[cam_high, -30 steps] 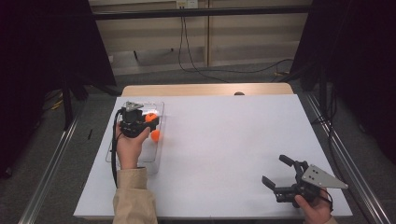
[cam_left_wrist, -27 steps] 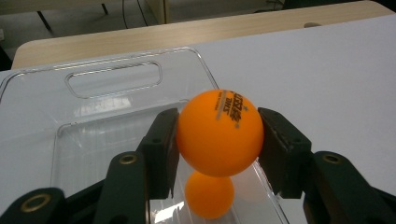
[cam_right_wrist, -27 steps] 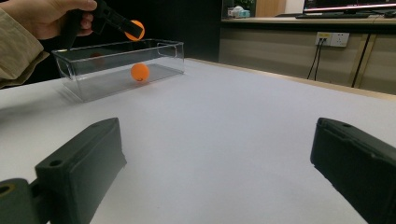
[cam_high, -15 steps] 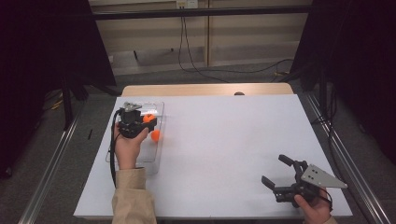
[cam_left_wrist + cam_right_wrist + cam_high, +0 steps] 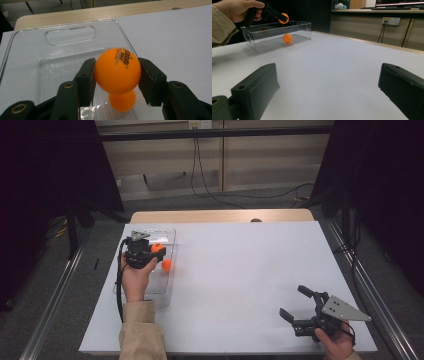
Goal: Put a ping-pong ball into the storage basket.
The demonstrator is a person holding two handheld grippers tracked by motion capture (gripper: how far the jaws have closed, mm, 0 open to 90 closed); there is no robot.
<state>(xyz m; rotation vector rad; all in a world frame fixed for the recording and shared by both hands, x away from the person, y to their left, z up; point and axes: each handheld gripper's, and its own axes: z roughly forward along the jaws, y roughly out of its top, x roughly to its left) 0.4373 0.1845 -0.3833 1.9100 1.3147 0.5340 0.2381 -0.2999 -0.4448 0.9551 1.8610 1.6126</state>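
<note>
Orange ball (image 5: 117, 70) sits clamped between the pads of the left gripper (image 5: 150, 251), one black jaw on each side, printed lettering facing up. We hold it above the clear plastic bin (image 5: 169, 285), which stands at the left side of the white table (image 5: 250, 270). A second orange ball (image 5: 166, 265) already rests on the bin floor; in the left gripper view it shows straight below the held one (image 5: 122, 101), part hidden by it.

Key relation: the held ball is over the bin's open top, inside the line of its walls as far as we can tell, with the bin's handle cutout (image 5: 70, 35) farther ahead. From the right gripper view the held ball (image 5: 283, 18) hangs just above the rim, and the resting ball (image 5: 287, 38) lies lower, apart from it. We judge the coming move is a plain release, and the drop path runs down toward the ball beneath, so the two may knock together.

Right gripper (image 5: 297, 302) is at the near right corner, well apart from the bin, jaws spread wide with nothing between them, pointing across the table toward the bin. Left hand (image 5: 135, 280) is by far the nearer one, and it does the work here.
</note>
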